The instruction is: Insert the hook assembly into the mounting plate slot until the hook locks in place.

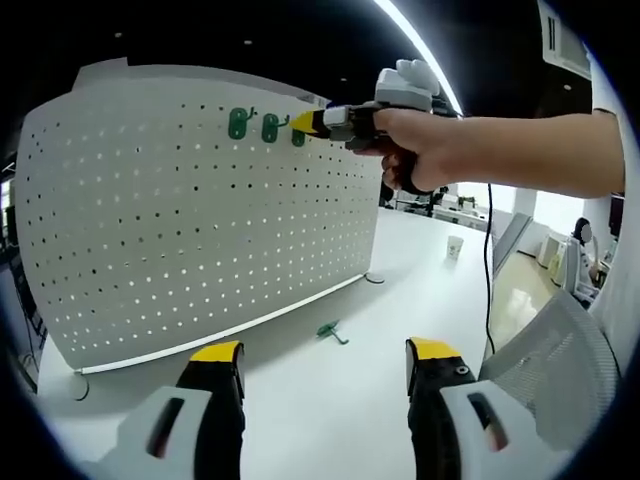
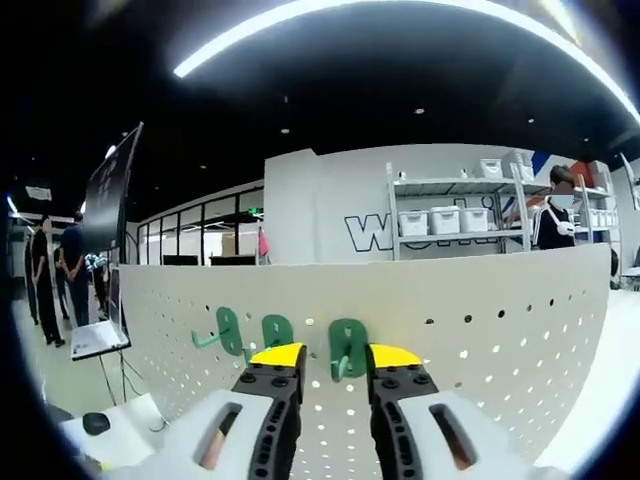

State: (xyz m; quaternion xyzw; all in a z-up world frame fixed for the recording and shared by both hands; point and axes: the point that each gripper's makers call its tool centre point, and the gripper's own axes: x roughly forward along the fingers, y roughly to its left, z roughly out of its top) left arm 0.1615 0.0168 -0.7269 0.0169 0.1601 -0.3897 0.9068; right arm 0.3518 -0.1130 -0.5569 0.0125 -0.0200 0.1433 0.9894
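A green hook [image 2: 347,349] sat pinched between the right gripper [image 2: 335,358] jaws at the pegboard [image 2: 480,310]; left gripper [image 1: 325,352] gaped empty

In the right gripper view, large dark outlined letters stand on the white back wall [image 2: 340,215], beginning with "W" (the shelving [image 2: 455,215] hides the rest, so the word cannot be read whole). No other text is legible in either view.

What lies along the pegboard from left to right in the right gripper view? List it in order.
First green hook → second green hook → third green hook, between the right gripper's yellow-tipped jaws, all near the top edge of the white pegboard.
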